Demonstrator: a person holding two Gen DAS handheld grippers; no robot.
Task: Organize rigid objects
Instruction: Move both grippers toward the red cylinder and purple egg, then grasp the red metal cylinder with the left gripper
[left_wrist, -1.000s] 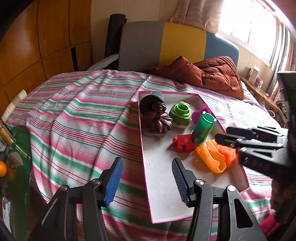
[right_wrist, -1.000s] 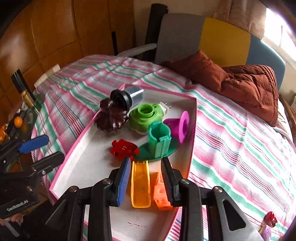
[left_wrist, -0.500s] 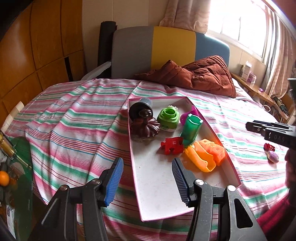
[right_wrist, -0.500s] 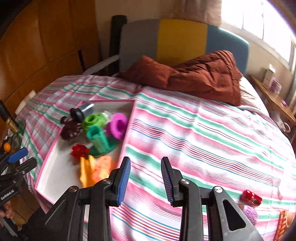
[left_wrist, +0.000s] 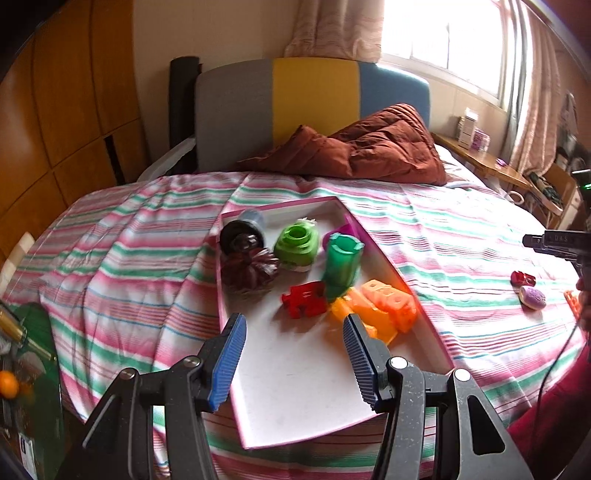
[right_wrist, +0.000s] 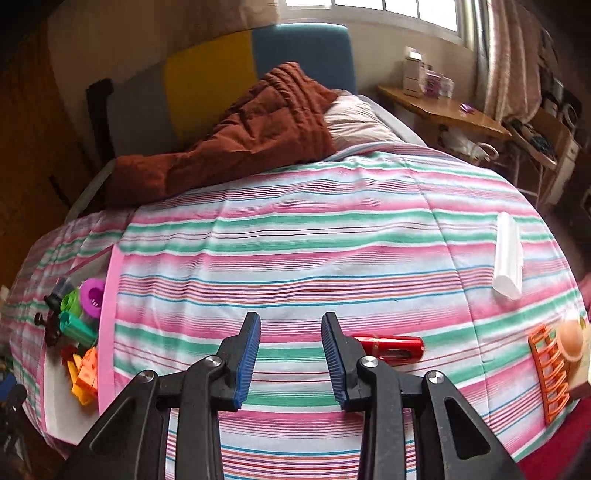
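1. Left gripper: jaws spread, nothing betw. them, blue ribbed pads clear. It hangs over the near, bare part of the pink-rimmed white tray.
2. Just past the left jaws, in the tray: 1 red puzzle-shaped piece, 1 yellow-orange trough piece w/ 1 orange holed block touching it on the right-jaw side.
3. Further out in the tray: 1 dark-green cylinder upright, 1 light-green ring part, 1 magenta spool mostly hidden behind the cylinder, 1 dark fluted mold, 1 black-and-grey cap piece at the far corner.
4. Right gripper: jaws part-open, gap empty, only the striped bedspread below.
5. Beside the right jaw's outer side, nearly touching in the right wrist view: 1 red toy car lying on the spread.
6. Well off to the right of those jaws: 1 orange grid piece, 1 peach-coloured ball-like item at the frame edge (can't tell what exactly), 1 white tube-like piece further out.
7. Left wrist view also shows 1 purple-and-white oval item just by the car.
8. Far beyond both: 1 brown quilt against the 3-colour headboard.
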